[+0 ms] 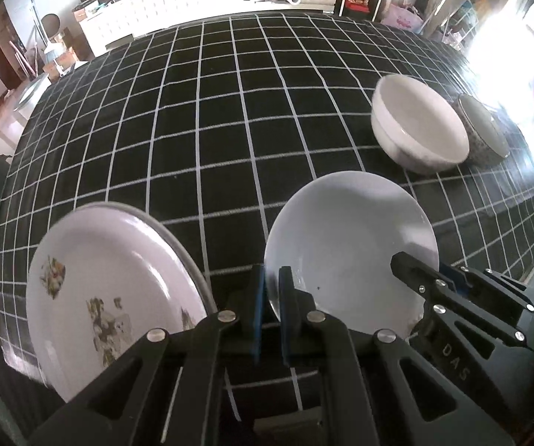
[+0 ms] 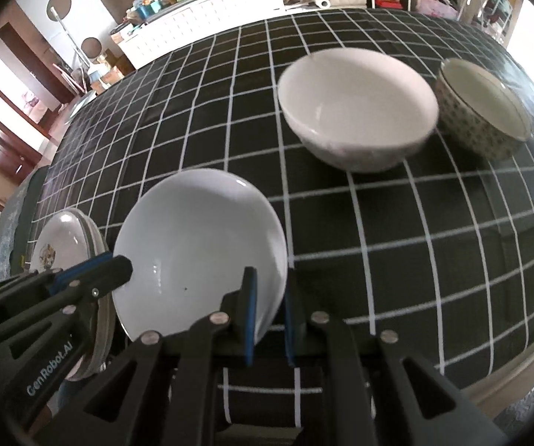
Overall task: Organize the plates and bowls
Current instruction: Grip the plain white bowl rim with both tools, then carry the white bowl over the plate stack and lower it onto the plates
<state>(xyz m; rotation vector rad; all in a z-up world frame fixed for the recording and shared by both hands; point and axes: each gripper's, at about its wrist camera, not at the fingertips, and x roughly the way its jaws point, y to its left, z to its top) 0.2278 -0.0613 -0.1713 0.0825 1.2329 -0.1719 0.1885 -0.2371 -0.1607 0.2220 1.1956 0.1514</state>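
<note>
1. table (image 1: 229, 111), covered by a black cloth with a white grid; it carries all the crockery listed below.
2. plain white plate (image 1: 348, 245), shallow and unpatterned, with one small dark speck inside. it is held tilted above the cloth between the two tongs, in front of the bowls and just right of the patterned plate in the left wrist view.
3. left tongs (image 1: 271, 297), clenched on the near left rim of the plain white plate; the blue pads (image 1: 256, 297) sit on either side of the thin edge.
4. right tongs (image 2: 269, 316), clenched on the opposite rim of the same plate; one blue pad lies against the inner face, the other behind the rim. in the left wrist view they reach in from the lower right over the plate's right edge.
5. patterned plate (image 1: 111, 290), white with small floral motifs and a grey rim, at the near left part of the table, well apart from the bowls. in the right wrist view it appears to top a short stack of plates, partly hidden behind the left tongs.
6. white bowl (image 2: 356, 107), large, upright and empty, standing on the cloth beyond the held plate, toward the right.
7. speckled bowl (image 2: 482, 111), smaller, dotted outside with a dark rim line, upright just beside the white bowl on its right; whether the two touch cannot be told.
8. white cabinet (image 1: 192, 0), beyond the far edge of the table, its top crowded with boxes and clutter too small to identify.
</note>
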